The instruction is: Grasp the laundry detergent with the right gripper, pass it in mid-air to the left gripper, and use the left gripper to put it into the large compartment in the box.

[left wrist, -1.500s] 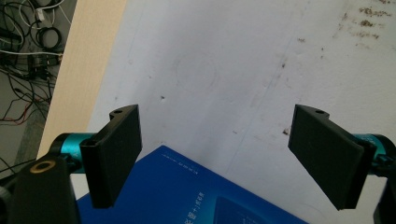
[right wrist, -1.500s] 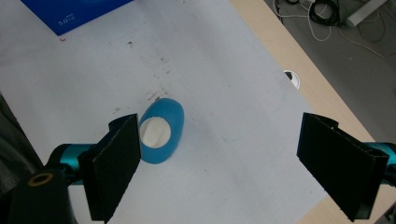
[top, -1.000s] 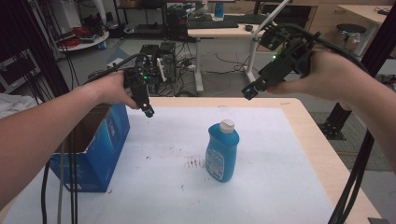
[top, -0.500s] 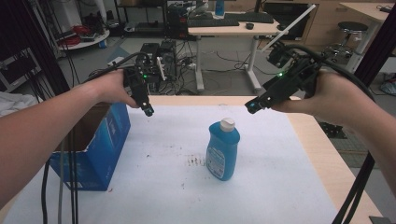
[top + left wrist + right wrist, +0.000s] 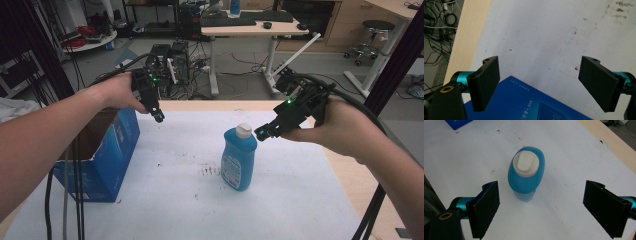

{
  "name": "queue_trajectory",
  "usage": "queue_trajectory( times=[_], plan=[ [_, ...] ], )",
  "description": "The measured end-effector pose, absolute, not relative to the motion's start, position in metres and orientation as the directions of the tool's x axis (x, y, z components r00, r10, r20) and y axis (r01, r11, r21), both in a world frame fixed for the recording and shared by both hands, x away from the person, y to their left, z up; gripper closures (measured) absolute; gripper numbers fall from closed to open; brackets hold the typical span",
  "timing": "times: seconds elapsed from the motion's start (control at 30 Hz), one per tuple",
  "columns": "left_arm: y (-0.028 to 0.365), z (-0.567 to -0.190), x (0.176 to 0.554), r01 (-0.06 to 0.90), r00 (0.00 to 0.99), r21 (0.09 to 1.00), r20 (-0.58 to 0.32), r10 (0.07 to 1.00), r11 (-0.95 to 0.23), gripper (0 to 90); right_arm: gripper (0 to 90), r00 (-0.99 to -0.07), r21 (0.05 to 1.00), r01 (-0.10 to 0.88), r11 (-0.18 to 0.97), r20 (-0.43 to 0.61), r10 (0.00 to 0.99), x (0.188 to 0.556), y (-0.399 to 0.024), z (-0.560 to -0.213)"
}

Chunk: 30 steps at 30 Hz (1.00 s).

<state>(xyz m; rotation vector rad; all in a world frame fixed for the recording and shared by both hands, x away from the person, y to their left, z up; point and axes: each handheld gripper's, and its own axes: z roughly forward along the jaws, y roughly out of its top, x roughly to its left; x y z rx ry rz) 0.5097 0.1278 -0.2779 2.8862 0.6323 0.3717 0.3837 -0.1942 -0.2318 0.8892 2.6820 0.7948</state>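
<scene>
The blue bottle (image 5: pixel 238 160) stands upright on the white sheet (image 5: pixel 300 200) near the middle of the table, closer to the far edge than the near one, its cream flip cap (image 5: pixel 525 164) shut. The right gripper (image 5: pixel 262 133) is held just beside the cap, jaws spread wide with nothing between them. In the right gripper view the bottle sits ahead of the open jaws, not yet between them.

Handling, as judged: smooth rigid plastic, likely slippery. The body is oval, so a grip across the narrow faces below the shoulder should seat best — the cap is a poor hold and may pop. Fill level cannot be read through the opaque wall, so weight is unknown; tipping is possible if it is nudged high.

The left gripper (image 5: pixel 158 117) hangs over the far left part of the table above the blue box (image 5: pixel 107 155), jaws wide, empty. The box interior is hidden — contents cannot be told. The label text on the bottle is too small to read, and 1 box corner is cut off in the left gripper view.
</scene>
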Motion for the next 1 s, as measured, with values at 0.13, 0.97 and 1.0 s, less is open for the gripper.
queue_trajectory(
  times=[0.13,0.97,1.0],
  plan=[
    [0.128,-0.278,0.509,0.39,0.88,0.207,0.205,0.429,-0.897,17.5,13.4,-0.794,0.541,0.501,0.675,-0.022,0.607,0.382,-0.191,-0.241],
    [0.127,-0.281,0.507,0.387,0.882,0.208,0.201,0.426,-0.898,17.5,13.4,-0.782,0.504,0.522,0.688,-0.04,0.622,0.371,-0.163,-0.304],
    [0.128,-0.281,0.507,0.386,0.882,0.213,0.201,0.427,-0.897,17.5,13.4,-0.781,0.505,0.522,0.688,-0.041,0.623,0.371,-0.163,-0.305]
  ],
)
